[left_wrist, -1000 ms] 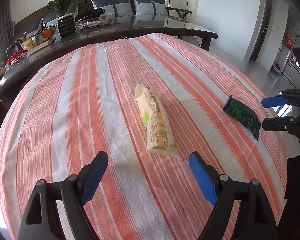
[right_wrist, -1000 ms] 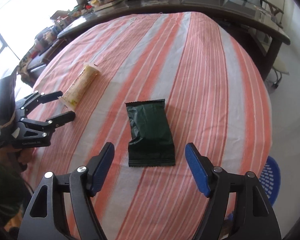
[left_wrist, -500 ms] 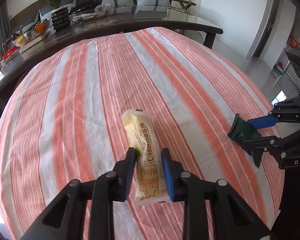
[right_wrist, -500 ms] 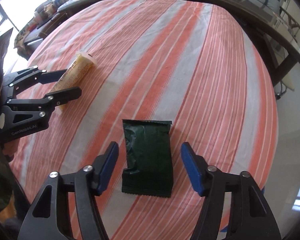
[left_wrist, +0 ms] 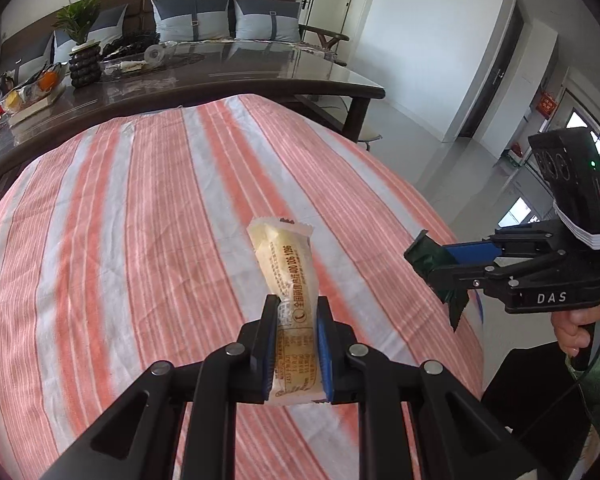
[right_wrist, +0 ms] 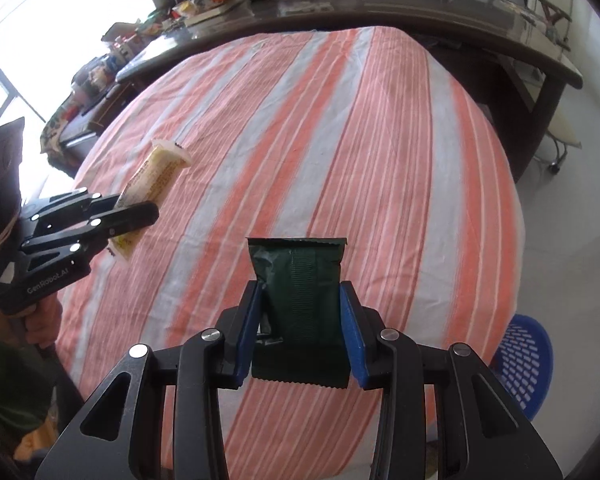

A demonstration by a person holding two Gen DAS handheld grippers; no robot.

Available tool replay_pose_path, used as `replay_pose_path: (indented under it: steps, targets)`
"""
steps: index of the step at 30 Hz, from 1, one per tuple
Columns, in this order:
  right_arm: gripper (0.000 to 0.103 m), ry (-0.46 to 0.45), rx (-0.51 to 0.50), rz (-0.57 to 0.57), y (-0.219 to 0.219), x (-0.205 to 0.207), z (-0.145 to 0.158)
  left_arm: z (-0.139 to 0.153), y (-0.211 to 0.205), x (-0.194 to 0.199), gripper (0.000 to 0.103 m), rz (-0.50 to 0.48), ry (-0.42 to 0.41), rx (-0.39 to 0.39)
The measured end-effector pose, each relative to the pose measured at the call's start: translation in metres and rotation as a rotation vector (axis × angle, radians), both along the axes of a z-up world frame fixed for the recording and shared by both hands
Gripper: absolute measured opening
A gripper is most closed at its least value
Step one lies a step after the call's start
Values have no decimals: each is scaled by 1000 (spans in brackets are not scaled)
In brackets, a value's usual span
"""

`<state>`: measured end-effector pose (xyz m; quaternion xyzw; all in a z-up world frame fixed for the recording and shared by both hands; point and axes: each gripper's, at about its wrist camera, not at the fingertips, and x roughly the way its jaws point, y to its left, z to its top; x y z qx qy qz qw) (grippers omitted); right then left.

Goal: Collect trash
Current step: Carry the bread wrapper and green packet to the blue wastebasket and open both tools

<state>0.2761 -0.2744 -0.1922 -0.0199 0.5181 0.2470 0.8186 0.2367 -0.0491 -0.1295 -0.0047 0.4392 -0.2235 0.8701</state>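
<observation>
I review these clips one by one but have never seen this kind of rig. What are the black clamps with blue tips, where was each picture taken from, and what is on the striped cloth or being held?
There is no robot here. A person holds a hand-operated two-finger clamp in each hand, and each clamp carries a wide-angle camera looking out along its fingers.

In the left camera's picture, the left gripper is shut on a pale yellow snack wrapper, and the other clamp shows at the right edge.

In the right camera's picture, the right gripper, its jaws closing, pinches a dark green wrapper. A blue basket stands on the floor beside the table.

Both wrappers appear lifted off the striped tablecloth, where I see nothing else lying. Behind it stands a dark table with clutter.
</observation>
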Motion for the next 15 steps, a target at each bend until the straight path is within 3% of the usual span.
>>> replay_pose_path:
  steps: [8, 15]
  targets:
    - [39, -37, 14, -215, -114, -16, 9, 10, -112, -19, 18, -194, 23, -77]
    - [39, -12, -31, -431, -222, -34, -15, -5, -224, -24, 18, -333, 80, -102]
